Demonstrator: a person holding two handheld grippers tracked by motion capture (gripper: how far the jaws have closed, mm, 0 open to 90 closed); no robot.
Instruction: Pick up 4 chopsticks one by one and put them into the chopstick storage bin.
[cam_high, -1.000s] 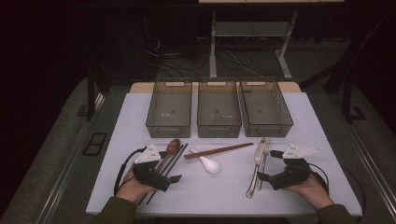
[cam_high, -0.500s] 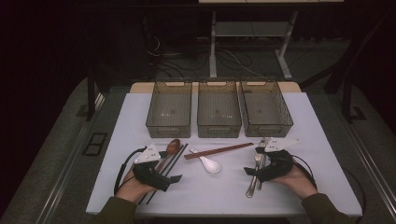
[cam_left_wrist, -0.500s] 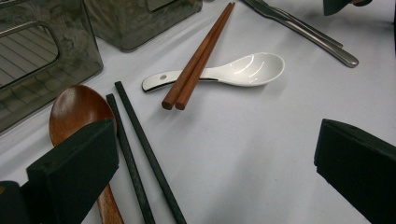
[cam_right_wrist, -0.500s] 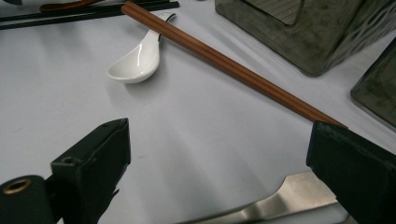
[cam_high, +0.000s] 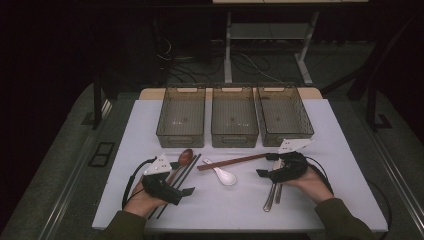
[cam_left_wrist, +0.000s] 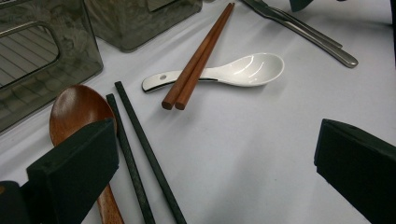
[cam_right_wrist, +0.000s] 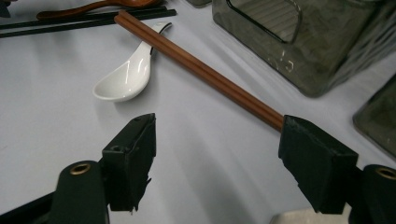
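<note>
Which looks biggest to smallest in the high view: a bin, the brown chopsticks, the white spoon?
1. Middle bin
2. Brown chopsticks, long but thin
3. White spoon

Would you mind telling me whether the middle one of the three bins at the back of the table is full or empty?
Empty. The high view looks straight into the middle bin and shows its bare ribbed floor, with no utensil inside.
</note>
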